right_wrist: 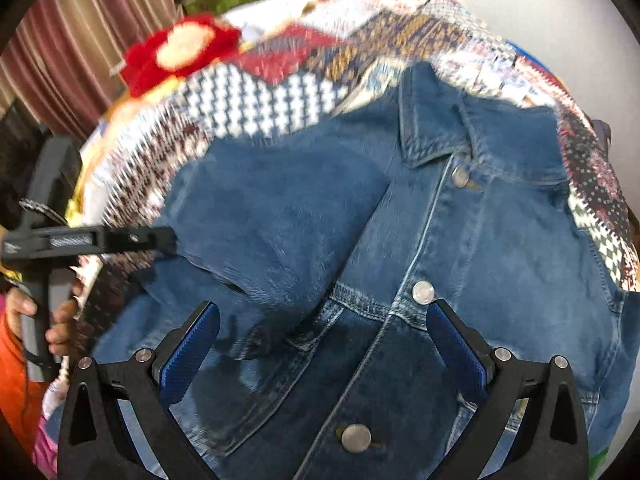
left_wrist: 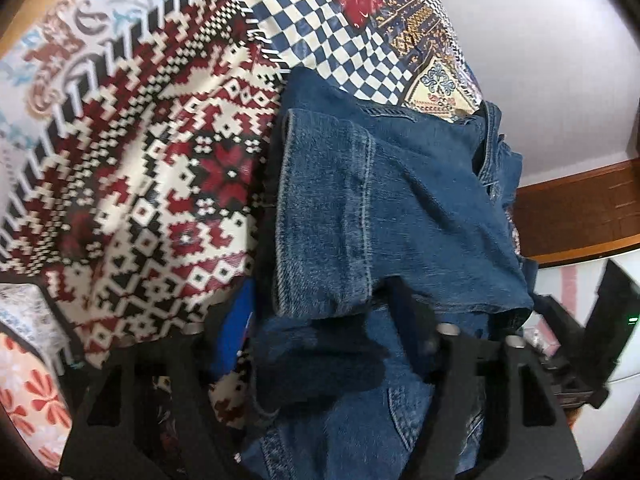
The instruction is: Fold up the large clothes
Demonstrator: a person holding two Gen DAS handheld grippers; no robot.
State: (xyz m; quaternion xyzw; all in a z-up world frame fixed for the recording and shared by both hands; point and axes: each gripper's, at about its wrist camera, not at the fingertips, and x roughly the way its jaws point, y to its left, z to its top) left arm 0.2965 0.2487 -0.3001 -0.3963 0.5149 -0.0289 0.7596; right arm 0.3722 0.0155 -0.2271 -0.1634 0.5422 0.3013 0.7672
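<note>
The denim jacket (right_wrist: 400, 240) lies front-up on the patchwork quilt (left_wrist: 160, 160). The left gripper (left_wrist: 320, 320) pinches its folded sleeve (left_wrist: 360, 208); the right gripper (right_wrist: 324, 344) hovers, jaws spread. Stiff denim could slip and unfold.

Left wrist view: close above the denim jacket (left_wrist: 384, 208), facing along its folded sleeve across the patchwork bedspread (left_wrist: 152, 152) toward a white wall. Right wrist view: close over the jacket front (right_wrist: 440, 240) (collar at far end), slightly blurred. Both views share jacket and bedspread.
</note>
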